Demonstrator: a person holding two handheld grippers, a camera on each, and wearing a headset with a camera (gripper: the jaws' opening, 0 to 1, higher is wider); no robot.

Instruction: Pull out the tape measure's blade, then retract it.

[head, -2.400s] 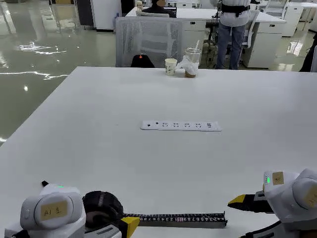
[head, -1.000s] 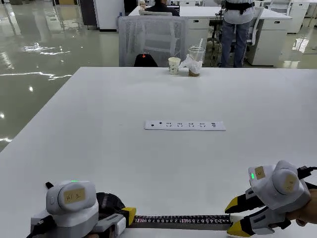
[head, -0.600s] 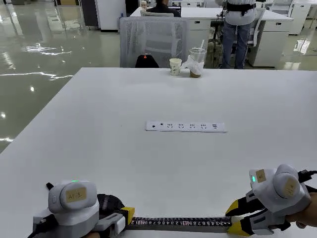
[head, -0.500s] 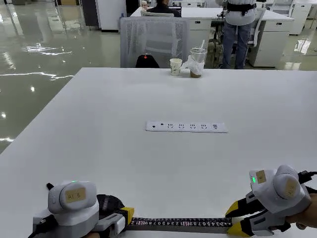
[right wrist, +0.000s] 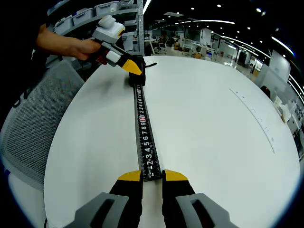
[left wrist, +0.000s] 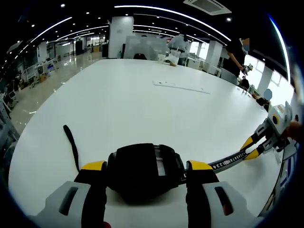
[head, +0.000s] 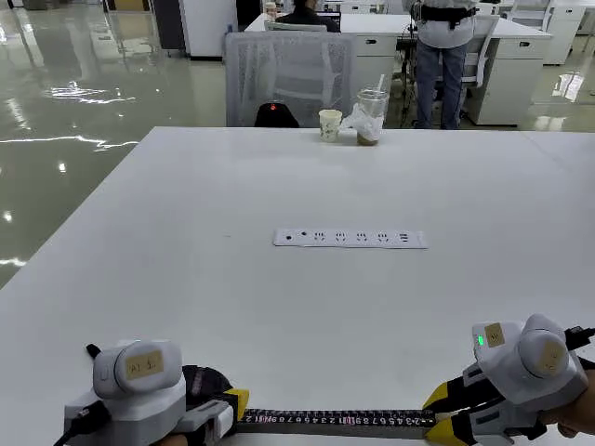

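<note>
White table, near edge: your left gripper clamps the tape measure, your right gripper pinches the tip of the blade, drawn out rightward. Next, feed it back slowly.

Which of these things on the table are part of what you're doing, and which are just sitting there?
In use: tape measure, held in the left gripper; its blade, pulled out, with the end held by the right gripper.
Lying about: power strip, paper cup, plastic cup.
</note>
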